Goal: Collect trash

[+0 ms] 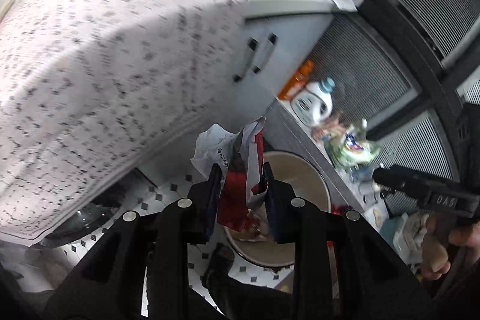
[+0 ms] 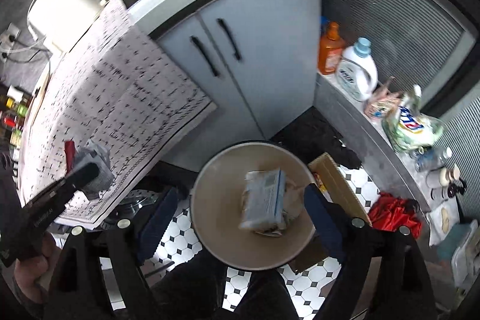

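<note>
A crumpled red-and-white paper wrapper [image 1: 240, 170] is clamped in the left hand-held gripper [image 1: 241, 185], above the round beige trash bin [image 1: 312, 170] on the black-and-white tiled floor [image 2: 180, 239]. The right hand-held gripper [image 2: 240, 209] is spread wide apart, with nothing gripped. A pale blue packet [image 2: 264, 200] is seen within the bin's rim. A large printed sheet [image 2: 114, 98] hangs at ten o'clock.

Left hand-held gripper [image 1: 242, 185] pinches crumpled wrappers [image 1: 240, 158] above bin [image 1: 312, 176]
</note>
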Demonstrator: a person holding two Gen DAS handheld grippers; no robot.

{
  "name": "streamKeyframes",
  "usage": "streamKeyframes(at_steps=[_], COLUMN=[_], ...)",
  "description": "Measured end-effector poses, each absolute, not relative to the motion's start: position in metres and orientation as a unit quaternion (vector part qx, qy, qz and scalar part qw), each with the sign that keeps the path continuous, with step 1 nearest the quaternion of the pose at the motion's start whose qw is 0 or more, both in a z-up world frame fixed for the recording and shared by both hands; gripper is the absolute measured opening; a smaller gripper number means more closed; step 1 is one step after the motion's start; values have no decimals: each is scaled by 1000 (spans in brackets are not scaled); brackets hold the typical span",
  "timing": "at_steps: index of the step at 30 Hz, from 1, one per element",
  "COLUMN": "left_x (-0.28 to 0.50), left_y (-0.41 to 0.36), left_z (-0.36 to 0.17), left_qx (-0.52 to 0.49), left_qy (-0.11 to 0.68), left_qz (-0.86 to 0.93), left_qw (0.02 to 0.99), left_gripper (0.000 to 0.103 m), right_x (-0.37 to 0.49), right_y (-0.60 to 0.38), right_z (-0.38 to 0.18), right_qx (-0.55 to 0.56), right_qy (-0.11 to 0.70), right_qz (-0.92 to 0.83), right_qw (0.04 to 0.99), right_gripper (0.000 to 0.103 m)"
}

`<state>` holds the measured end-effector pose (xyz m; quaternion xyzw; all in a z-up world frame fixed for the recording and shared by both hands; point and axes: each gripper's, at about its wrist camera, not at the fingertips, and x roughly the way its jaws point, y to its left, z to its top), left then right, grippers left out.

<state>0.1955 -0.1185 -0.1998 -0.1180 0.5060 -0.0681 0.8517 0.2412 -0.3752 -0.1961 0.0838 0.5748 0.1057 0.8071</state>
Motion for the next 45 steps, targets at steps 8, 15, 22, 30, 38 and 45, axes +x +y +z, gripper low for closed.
streamKeyframes(at_steps=[8, 15, 22, 30, 38, 45], left_x=[205, 217, 221, 206, 170, 118], left_y=[-167, -193, -183, -151, -105, -62], left_z=[-214, -223, -208, -174, -133, -99], left_qx=[-92, -84, -86, -109, -133, -145], left_qy=[534, 558, 547, 511, 465, 426], left_qz=[-125, -159, -144, -93, -44, -9], left_qw=[831, 810, 820, 848, 874, 893], left_gripper=[29, 64, 76, 88, 95, 97], right_x=[229, 220, 220, 227, 230, 209], right_y=[-426, -451, -455, -431, -398, -361], right_z=[-193, -191, -191, -181, -153, -126], right_qx=[114, 136, 150, 127, 118, 113], right_qy=[567, 561, 561, 561, 531, 503], right_qz=[57, 32, 33, 75, 107, 127], right_qw=[814, 816, 813, 815, 832, 847], right_gripper=[86, 86, 88, 94, 95, 95])
